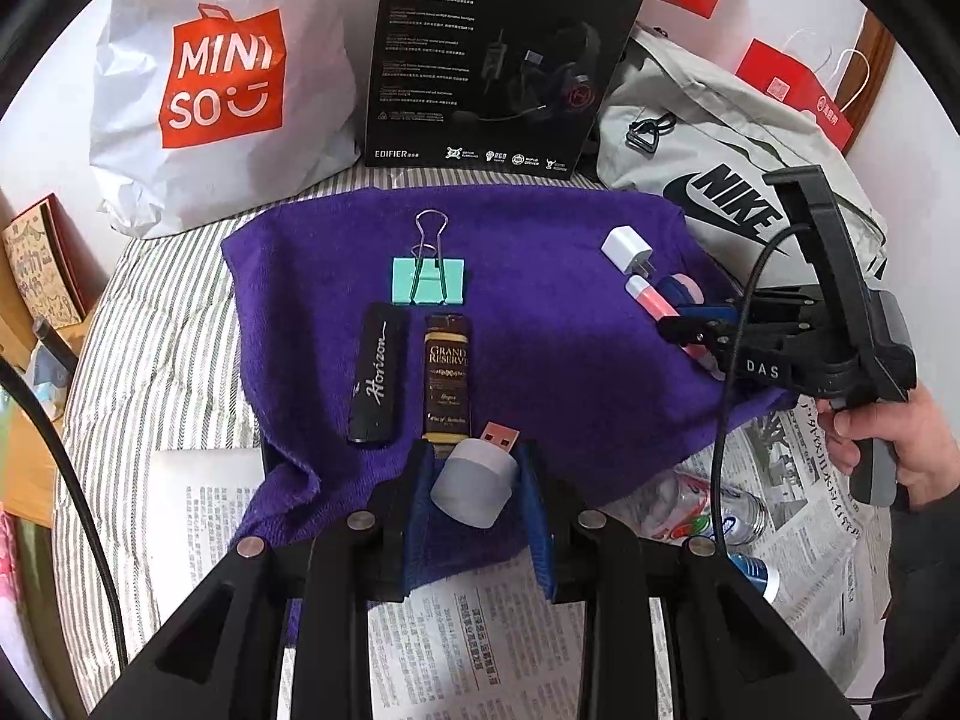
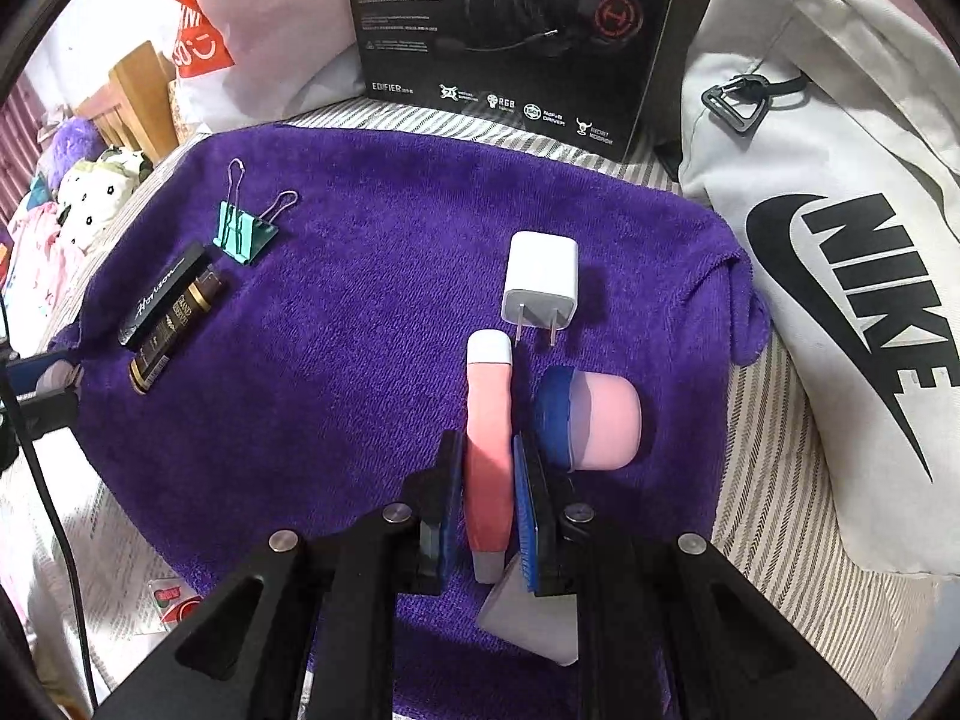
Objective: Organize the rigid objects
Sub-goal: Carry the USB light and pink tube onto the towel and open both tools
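Note:
A purple towel [image 1: 540, 312] [image 2: 372, 312] carries the objects. My left gripper [image 1: 477, 480] is shut on a white USB night light [image 1: 477, 483] at the towel's near edge. Ahead lie a black Horizon stick [image 1: 375, 381], a brown Grand Reserve stick [image 1: 446, 384] and a teal binder clip [image 1: 428, 281]. My right gripper [image 2: 489, 480] is shut on a pink tube with a white cap [image 2: 489, 450] on the towel's right side. A white charger plug [image 2: 542, 282] lies just beyond it; a pink and blue round case [image 2: 591, 420] lies to its right.
A black headset box [image 1: 498, 54], a white Miniso bag [image 1: 222, 78] and a grey Nike bag [image 2: 840, 300] stand behind and right of the towel. Newspaper [image 1: 480, 648] and plastic bottles [image 1: 708, 516] lie in front, on a striped sheet [image 1: 150, 360].

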A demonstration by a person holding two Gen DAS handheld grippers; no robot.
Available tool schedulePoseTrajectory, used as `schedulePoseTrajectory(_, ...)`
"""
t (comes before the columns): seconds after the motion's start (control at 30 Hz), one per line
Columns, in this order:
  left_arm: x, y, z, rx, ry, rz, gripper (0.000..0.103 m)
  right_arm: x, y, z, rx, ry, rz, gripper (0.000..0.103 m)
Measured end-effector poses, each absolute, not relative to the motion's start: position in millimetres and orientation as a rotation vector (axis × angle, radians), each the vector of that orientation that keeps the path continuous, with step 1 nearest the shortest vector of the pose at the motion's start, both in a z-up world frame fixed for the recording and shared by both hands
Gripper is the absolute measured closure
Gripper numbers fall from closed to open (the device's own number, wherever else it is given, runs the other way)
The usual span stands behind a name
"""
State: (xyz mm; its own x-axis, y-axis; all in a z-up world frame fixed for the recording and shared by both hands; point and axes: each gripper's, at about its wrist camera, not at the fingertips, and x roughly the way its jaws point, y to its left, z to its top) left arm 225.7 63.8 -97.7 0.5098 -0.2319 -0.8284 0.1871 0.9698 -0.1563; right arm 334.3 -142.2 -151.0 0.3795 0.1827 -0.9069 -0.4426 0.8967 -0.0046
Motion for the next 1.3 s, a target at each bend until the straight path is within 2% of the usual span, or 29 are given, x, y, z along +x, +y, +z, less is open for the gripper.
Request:
schedulePoseTrajectory(0.17, 237, 61, -102, -0.071, 1.016, -0.266, 0.076, 329, -145, -150, -0.262, 1.117, 0.413, 0.080)
schedulePoseTrajectory(0.33, 253, 52, -110, -0.071, 1.024, -0.261, 0.076, 317, -153, -138, -0.250, 1.093, 0.427, 0.061)
schedulePoseTrajectory(0.9, 321, 3, -134, 0.042, 1.031, -0.213, 0.076, 248, -197, -98, -0.176, 1.008, 0.403, 0.059)
schedulePoseTrajectory(1.2, 317, -2, -138, 0.088, 1.013, -0.190, 0.076, 221, -209, -92, -0.158, 0.992, 0.404, 0.058)
schedulePoseTrajectory(1.3, 313, -5, -138, 0.112, 1.011, -0.190, 0.073, 216, -210, -94, -0.148, 1.000, 0.405, 0.054)
